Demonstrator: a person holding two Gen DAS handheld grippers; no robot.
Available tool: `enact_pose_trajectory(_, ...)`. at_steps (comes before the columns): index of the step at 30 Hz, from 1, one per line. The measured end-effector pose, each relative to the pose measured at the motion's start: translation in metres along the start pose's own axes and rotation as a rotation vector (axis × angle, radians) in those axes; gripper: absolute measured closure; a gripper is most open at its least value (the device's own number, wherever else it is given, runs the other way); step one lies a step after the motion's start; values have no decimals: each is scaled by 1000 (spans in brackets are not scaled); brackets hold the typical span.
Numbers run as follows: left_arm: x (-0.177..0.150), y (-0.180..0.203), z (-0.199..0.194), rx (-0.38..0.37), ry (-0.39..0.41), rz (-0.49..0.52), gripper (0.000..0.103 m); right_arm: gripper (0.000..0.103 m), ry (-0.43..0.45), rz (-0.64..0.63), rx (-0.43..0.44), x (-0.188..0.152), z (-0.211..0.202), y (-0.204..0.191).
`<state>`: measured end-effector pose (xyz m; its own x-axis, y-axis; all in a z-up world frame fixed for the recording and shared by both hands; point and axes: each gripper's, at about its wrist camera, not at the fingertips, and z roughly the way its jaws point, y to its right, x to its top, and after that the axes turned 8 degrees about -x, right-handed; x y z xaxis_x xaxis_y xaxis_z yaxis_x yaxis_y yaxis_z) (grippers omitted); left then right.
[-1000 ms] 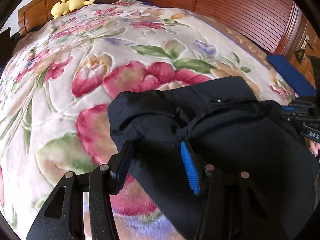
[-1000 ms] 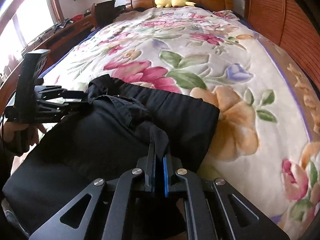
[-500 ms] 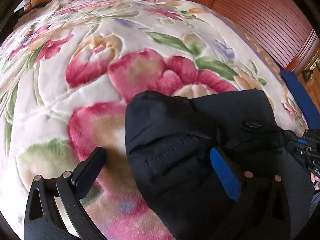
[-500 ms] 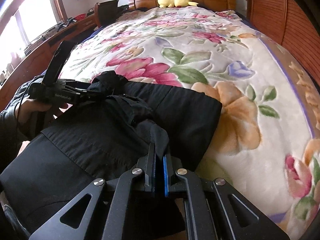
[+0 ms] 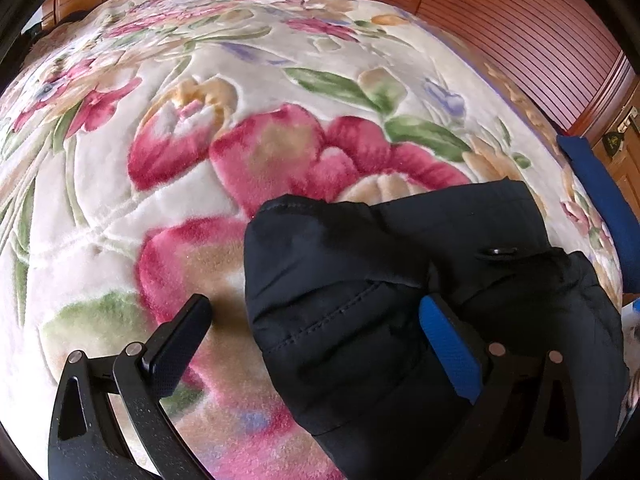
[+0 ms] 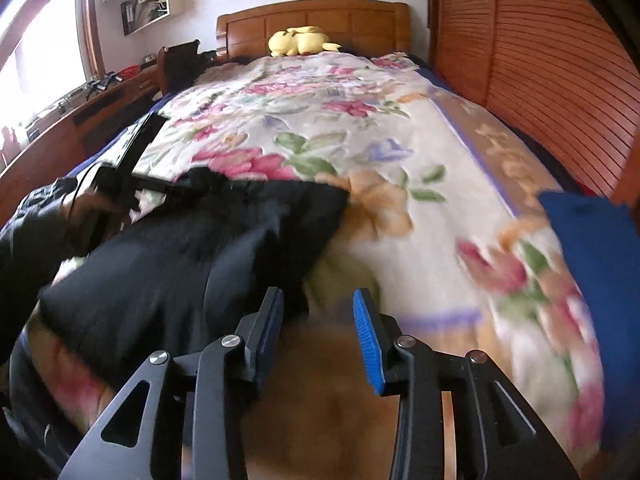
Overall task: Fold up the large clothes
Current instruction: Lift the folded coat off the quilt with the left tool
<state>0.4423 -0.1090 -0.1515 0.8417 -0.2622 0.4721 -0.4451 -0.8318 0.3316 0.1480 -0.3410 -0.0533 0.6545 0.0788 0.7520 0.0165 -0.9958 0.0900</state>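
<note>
A black garment [image 5: 400, 280] lies folded on the floral bedspread [image 5: 200, 140] near the foot of the bed; it also shows in the right wrist view [image 6: 180, 264]. My left gripper [image 5: 316, 312] is open wide, its jaws standing either side of the garment's left corner without gripping it. The left gripper also shows from the side in the right wrist view [image 6: 132, 184], held by a hand at the garment's far left edge. My right gripper [image 6: 318, 312] is open and empty, just off the garment's right edge. That view is blurred by motion.
A yellow plush toy [image 6: 300, 42] lies by the wooden headboard [image 6: 312, 24]. A slatted wooden wardrobe [image 6: 540, 80] runs along the bed's right side. A blue cloth [image 6: 592, 248] lies at the bed's right edge. A desk [image 6: 80, 120] stands on the left.
My right gripper has let go of the garment, opened and pulled back to the right. My left gripper has opened wider and shifted over the garment's left corner.
</note>
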Motion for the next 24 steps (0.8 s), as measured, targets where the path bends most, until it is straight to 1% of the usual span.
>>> enact_pose_trajectory(2,1,-1,1,-5,-9,-2,0,65,-41,12,24,-18,-9,-4)
enact_pose_trajectory(6,2,1,0,-2,1,34,0,65,-81,14,27,-48,-19,-20)
enact_pose_trajectory(10,5,1,1,-9,14,36,0,65,-94,14,45,-58,-17,-32)
enact_pose_trajectory(13,6,3,0,-17,17,49,2,65,-105,32,76,-63,-20,-30)
enact_pose_trajectory(14,6,3,0,-28,17,56,7,65,-110,28,93,-66,-22,-30)
enact_pose_trajectory(15,6,4,-1,-42,19,59,14,65,-113,15,104,-68,-23,-32)
enact_pose_trajectory(17,6,7,-2,-67,22,65,22,65,-107,3,126,-71,-22,-39)
enact_pose_trajectory(19,6,12,-2,-58,25,82,28,65,-115,47,172,-72,-12,-39)
enact_pose_trajectory(21,4,14,-3,-57,29,91,37,65,-130,88,182,-71,1,-41)
enact_pose_trajectory(22,4,14,-4,-58,29,90,39,65,-114,109,186,-71,5,-40)
enact_pose_trajectory(24,3,13,-7,-62,30,89,51,65,-87,189,231,-70,11,-35)
